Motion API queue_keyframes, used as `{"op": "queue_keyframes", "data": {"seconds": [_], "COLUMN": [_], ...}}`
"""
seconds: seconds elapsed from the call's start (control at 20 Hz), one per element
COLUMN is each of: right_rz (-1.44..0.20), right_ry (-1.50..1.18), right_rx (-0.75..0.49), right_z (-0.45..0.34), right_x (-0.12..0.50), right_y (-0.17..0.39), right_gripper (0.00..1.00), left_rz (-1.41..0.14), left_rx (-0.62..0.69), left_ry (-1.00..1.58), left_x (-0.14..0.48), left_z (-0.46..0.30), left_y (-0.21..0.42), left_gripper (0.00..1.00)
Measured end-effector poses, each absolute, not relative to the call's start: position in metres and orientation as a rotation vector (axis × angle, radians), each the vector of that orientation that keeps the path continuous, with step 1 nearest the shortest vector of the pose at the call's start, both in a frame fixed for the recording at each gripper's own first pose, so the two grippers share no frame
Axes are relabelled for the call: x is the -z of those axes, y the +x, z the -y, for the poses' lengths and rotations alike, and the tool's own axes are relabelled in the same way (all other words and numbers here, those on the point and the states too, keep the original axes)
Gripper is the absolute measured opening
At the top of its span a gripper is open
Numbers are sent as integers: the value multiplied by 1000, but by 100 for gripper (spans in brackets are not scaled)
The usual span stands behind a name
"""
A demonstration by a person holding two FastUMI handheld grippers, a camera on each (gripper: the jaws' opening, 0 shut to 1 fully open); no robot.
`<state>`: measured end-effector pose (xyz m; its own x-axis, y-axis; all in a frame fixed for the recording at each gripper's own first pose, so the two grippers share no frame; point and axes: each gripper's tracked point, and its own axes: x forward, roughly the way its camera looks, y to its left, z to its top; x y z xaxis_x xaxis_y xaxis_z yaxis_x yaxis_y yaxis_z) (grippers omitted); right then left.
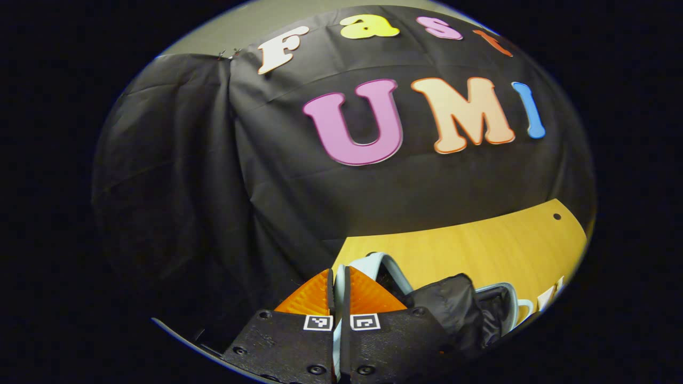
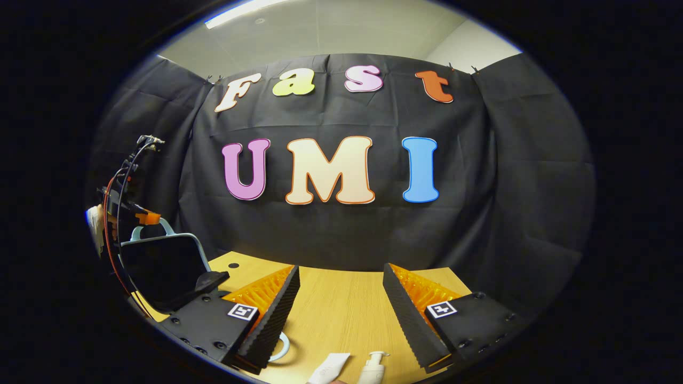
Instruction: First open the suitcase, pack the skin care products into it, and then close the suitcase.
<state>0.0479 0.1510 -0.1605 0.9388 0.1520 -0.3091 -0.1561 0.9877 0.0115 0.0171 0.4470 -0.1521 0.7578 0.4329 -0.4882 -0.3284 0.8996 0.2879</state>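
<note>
Left tool (image 1: 337, 298), left gripper view: fingers pressed nearly together w/ the thin pale-blue rim of the suitcase lid (image 1: 373, 262) pinched between them, so it's clamped on that edge. The rim curves up and off to the right just past the fingertips. Black lining fabric (image 1: 453, 304) bunches right beside the tool, w/ another bit of pale-blue rim showing beyond it. Wooden bench (image 1: 480, 250) lies behind, lit yellow, small dark hole near its far right corner.

Right tool (image 2: 341, 314), right gripper view: fingers spread wide apart, nothing between them, just bare bench (image 2: 341, 304) in the gap. It hangs above the bench, apart from everything.

Same view, far left: suitcase (image 2: 160, 266) w/ lid standing up roughly upright, pale-blue frame around dark inside panel, handle loop on top. The other tool (image 2: 140, 217) sits at the lid's top edge, red and black cables arcing up from it, and a bit of the person's hand (image 2: 96, 224) behind.

Skin care items lie on the bench at the bottom edge, near the right tool: a white tube (image 2: 328, 368) lying flat, and just right of it a white pump bottle (image 2: 372, 367). Both outside the suitcase, well apart from it. A pale ring-shaped bit (image 2: 280, 346) peeks out under the right tool's left finger; can't tell what it is
</note>
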Motion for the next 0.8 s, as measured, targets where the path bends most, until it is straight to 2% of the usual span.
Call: {"op": "queue_keyframes", "data": {"seconds": [0.3, 0.8], "right_rz": [-317, -404], "right_ry": [-63, -147], "right_rx": [-171, -157], "right_z": [-178, -189], "right_x": [162, 186], "right_y": [54, 50], "right_gripper": [99, 100], "left_rz": [-678, -883], "left_rx": [-531, -612], "left_ry": [107, -45], "left_x": [221, 361], "left_z": [-538, -588], "left_y": [-10, -47], "left_gripper": [0, 0]}}
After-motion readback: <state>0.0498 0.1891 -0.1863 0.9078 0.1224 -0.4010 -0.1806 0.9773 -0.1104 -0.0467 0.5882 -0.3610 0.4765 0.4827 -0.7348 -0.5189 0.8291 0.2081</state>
